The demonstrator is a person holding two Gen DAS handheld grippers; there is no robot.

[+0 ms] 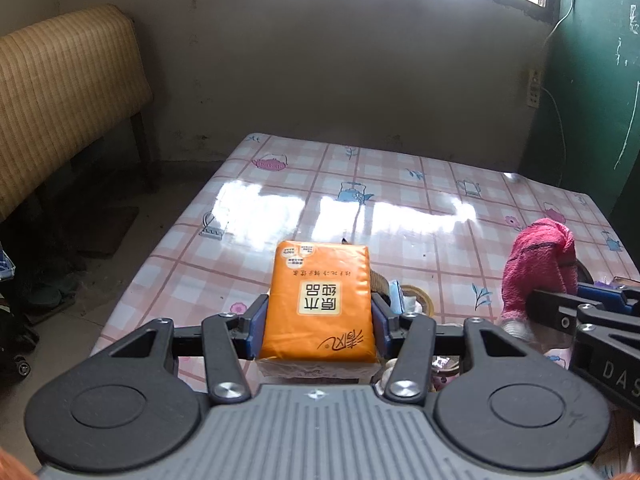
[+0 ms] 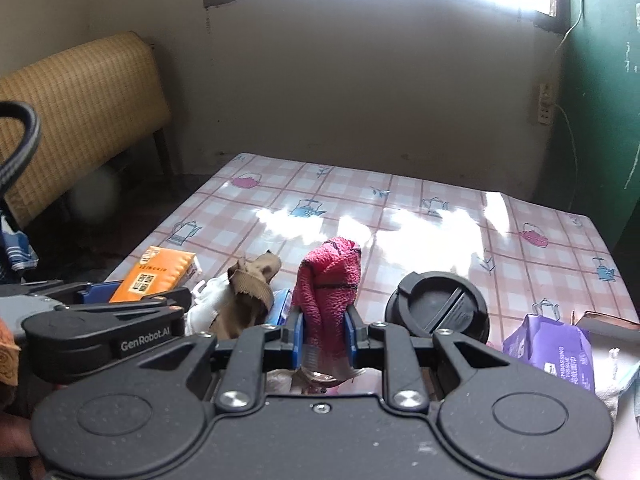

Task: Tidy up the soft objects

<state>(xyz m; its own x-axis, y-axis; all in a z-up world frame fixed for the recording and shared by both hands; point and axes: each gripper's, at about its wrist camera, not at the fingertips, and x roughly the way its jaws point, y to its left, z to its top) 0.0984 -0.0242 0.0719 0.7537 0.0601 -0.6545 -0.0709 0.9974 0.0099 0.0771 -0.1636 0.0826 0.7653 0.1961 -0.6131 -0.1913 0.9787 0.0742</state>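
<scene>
Tissue pack [image 1: 318, 300] pinched by left gripper [image 1: 318, 320]; right gripper [image 2: 325, 336] clamps pink cloth [image 2: 328, 280].

Left gripper [image 1: 318, 320] clamps an orange tissue pack [image 1: 318, 300] between its blue pads, one pad on each long side, pack lifted clear above the table [image 1: 280, 208]. Pink checked tablecloth with teapot prints, strong window glare across the middle. Right gripper [image 1: 536, 304] enters from the right edge, closed on a pink towel [image 1: 538, 264] that stands bunched above it. Woven headboard [image 1: 60, 92] far left, green wall [image 1: 592, 80] far right.
</scene>
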